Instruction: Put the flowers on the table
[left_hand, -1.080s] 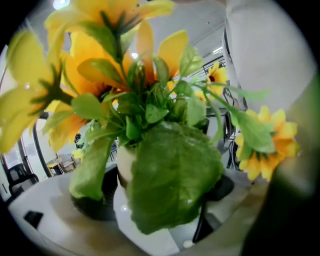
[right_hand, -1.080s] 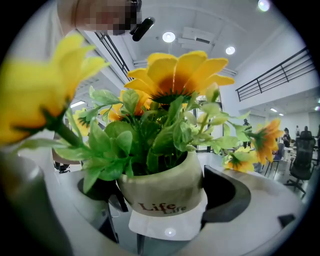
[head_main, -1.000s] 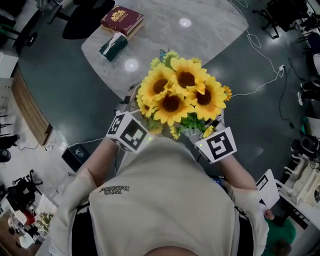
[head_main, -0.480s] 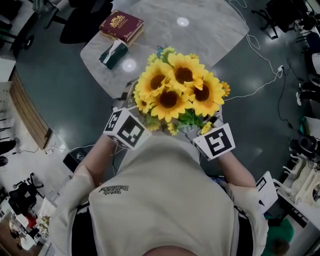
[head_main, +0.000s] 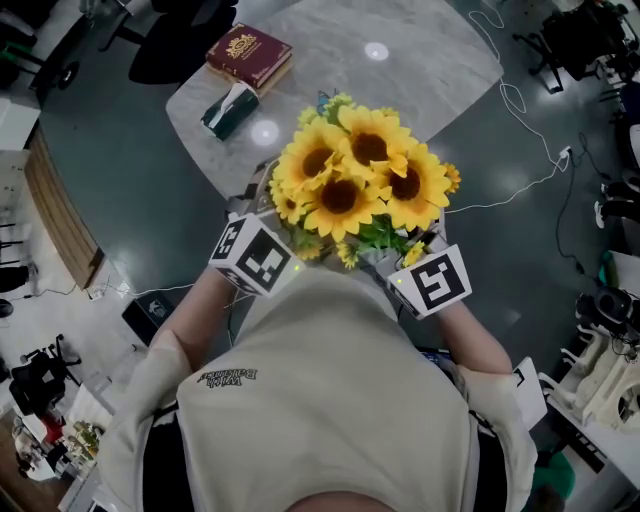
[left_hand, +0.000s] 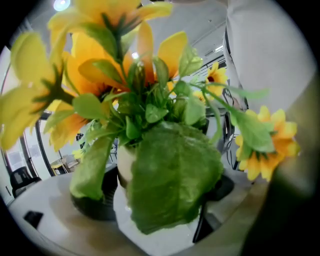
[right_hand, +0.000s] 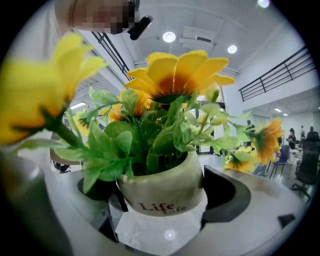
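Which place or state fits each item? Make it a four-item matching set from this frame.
Items:
1. pot
2. book
3. pack
4. sunflowers

Places and states:
a. yellow, standing up out of the pot
b. cream, printed "Life", held by the left gripper and the right gripper
c. dark red, lying on the table
d. green and white, on the table beside the book

Pairs: 1-b, 2-c, 3-d, 4-a
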